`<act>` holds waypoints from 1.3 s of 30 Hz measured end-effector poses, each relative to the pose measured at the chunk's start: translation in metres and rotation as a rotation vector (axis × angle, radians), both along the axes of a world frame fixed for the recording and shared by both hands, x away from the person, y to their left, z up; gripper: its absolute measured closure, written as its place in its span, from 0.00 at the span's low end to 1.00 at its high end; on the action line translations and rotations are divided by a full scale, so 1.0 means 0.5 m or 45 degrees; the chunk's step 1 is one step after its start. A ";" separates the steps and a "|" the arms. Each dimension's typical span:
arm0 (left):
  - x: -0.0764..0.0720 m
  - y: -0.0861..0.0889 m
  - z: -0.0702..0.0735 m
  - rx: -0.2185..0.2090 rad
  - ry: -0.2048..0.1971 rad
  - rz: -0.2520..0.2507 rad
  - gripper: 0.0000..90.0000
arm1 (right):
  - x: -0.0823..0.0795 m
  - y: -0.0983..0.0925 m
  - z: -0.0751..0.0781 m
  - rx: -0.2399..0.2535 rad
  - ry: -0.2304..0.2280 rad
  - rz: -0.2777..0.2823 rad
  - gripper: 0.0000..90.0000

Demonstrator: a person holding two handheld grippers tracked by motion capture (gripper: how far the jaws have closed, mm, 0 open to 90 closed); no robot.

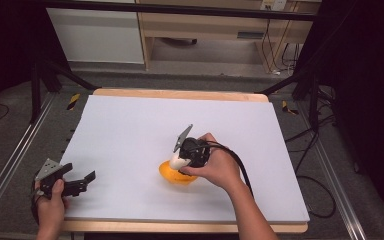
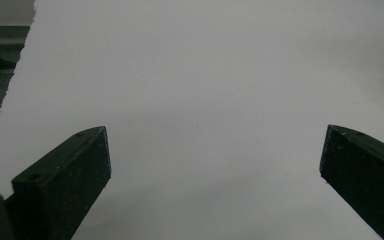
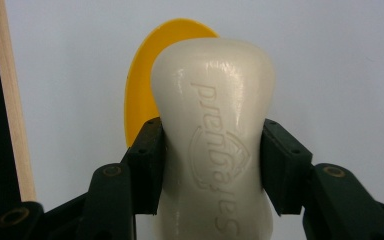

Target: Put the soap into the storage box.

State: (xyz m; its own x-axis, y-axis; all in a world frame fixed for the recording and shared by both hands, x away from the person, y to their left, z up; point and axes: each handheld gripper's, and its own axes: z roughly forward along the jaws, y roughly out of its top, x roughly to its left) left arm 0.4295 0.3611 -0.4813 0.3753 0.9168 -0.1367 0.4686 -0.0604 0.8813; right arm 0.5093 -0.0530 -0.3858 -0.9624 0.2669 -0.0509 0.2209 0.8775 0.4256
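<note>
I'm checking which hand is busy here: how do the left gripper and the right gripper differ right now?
The left gripper has its jaws spread wide over bare white table; the right gripper is clamped on a cream soap bar. The left gripper sits at the table's near-left edge, while the right gripper is mid-table above a yellow dish. Both have black jaws and are hand-held.

White sheet (image 1: 130, 130) covering a wooden table (image 1: 180, 94). Grey carpet (image 1: 10, 145) around it. Metal rails (image 1: 10, 160) at both sides. Black cables (image 1: 310, 145) on floor, right. Wooden furniture (image 1: 205, 25) and white panel (image 1: 95, 35) behind.
</note>
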 end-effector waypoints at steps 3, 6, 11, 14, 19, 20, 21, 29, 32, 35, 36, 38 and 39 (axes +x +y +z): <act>0.000 0.000 0.000 -0.001 0.002 -0.002 0.00 | 0.001 0.009 -0.003 -0.001 0.007 0.023 0.55; 0.000 0.000 0.000 -0.001 0.001 -0.001 0.00 | 0.001 0.015 -0.009 -0.018 0.018 0.037 0.55; 0.000 0.000 0.000 -0.002 0.001 -0.002 0.00 | 0.004 0.021 -0.021 -0.046 0.023 0.053 0.55; 0.000 0.000 0.000 -0.001 0.001 -0.002 0.00 | 0.006 0.021 -0.022 -0.043 0.027 0.054 0.55; 0.000 0.000 0.000 -0.002 0.001 -0.002 0.00 | 0.006 0.027 -0.031 -0.061 0.031 0.088 0.55; 0.000 0.000 0.000 0.000 0.000 -0.002 0.00 | 0.006 0.029 -0.032 -0.069 0.031 0.082 0.55; 0.000 0.000 0.000 -0.001 0.000 -0.002 0.00 | 0.006 0.030 -0.034 -0.078 0.020 0.081 0.55; 0.000 0.000 0.000 -0.004 0.003 -0.002 0.00 | 0.009 0.020 -0.027 -0.014 0.044 0.047 0.47; 0.000 0.000 0.000 -0.002 0.000 -0.002 0.00 | 0.011 0.002 -0.012 0.041 0.027 0.010 0.45; 0.000 0.000 0.000 -0.001 0.001 -0.002 0.00 | 0.012 -0.009 -0.006 0.055 0.011 -0.014 0.44; 0.000 0.000 0.000 -0.001 0.001 -0.002 0.00 | 0.013 -0.015 -0.004 0.061 0.007 -0.024 0.43; 0.000 0.000 0.000 -0.002 0.002 -0.002 0.00 | 0.014 -0.028 0.000 0.081 -0.004 -0.041 0.44; 0.000 0.000 0.000 -0.001 0.001 -0.001 0.00 | 0.014 -0.041 0.003 0.124 -0.005 -0.064 0.45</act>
